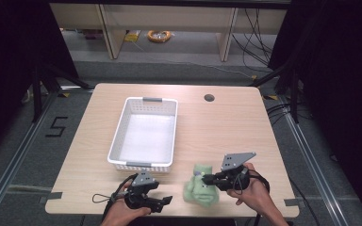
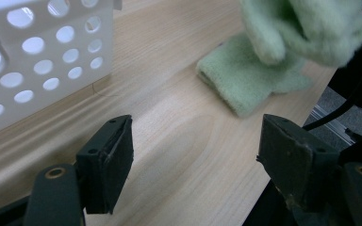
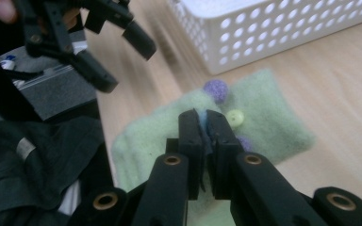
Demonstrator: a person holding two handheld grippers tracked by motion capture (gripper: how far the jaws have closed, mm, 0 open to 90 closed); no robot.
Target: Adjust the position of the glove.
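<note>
A: Where does the work stand?

B: Early, I'd judge. The pale green fleecy cloth with purple pompoms and a yellow button (image 1: 201, 187) lies at the near edge of the light wooden table (image 1: 226, 122), right of centre, just near and to the right of the white perforated plastic basket (image 1: 120, 126). The basket looks empty, so nothing has gone in yet.

A: And the right gripper (image 1: 204, 178)?

B: Clenched. In the right gripper view its two black jaws stand pressed together with a thin bluish sliver between them, right over the cloth (image 3: 264, 122). It looks like a pinch of the fabric, though the picture is too blurred there to be sure how much it has caught. From the high view its tips sit on the cloth's right side, and part of the cloth seems raised.

A: The left gripper (image 1: 166, 200)?

B: Released. Its jaws stand wide apart in the left gripper view, with bare table between them; the cloth (image 2: 250, 80) is farther off, to its right, and the basket (image 2: 42, 61) to its left. It lies low near the table's near edge, left of the cloth, touching nothing.

A: So what's left?

B: Most of it: if the cloth is meant for the basket, it has yet to be lifted clear, carried far and left over the rim, and let go.
</note>
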